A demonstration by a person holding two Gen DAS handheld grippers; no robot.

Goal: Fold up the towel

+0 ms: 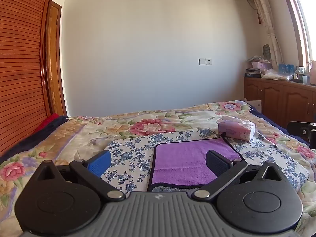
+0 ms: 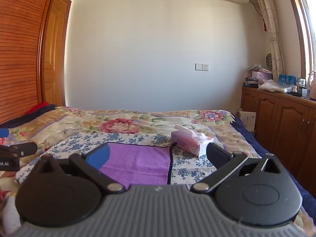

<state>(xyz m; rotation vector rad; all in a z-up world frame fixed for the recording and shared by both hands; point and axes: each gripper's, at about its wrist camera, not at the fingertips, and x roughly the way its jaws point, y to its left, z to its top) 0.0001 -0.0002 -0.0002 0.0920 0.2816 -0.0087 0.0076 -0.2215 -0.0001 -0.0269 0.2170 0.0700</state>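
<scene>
Looking across a bed (image 1: 59, 138) covered in a big flowery quilt, pink and cream blooms all over. Backed by a plain white wall (image 1: 148, 49) with a switch plate (image 1: 205, 61) on it, plus a slatted wooden wardrobe (image 1: 19, 69) off to the left and low wooden cabinets (image 2: 280, 122) on the right under the window (top cluttered with boxes and bottles, too small to make out).

Spread on top of the quilt: a smaller blue-flowered white cloth (image 1: 128, 154). Lying flat on that: the purple towel (image 1: 181, 162), dark-edged, with a little hanging loop at its far right corner. Looks doubled at the near edge in the left wrist view, with a grey layer peeking out underneath. Same towel (image 2: 138, 164) in the right wrist view, sitting left of centre.

Just past the towel's far right corner: a pink tissue pack (image 2: 191, 143), a white tissue sticking out the top.

Left gripper (image 1: 158, 163) spread wide, gripping nothing, hovering over the towel's near left part. Right gripper (image 2: 158, 158) equally wide, nothing in it either, above the towel's near right side with its right finger in front of the tissue pack.
</scene>
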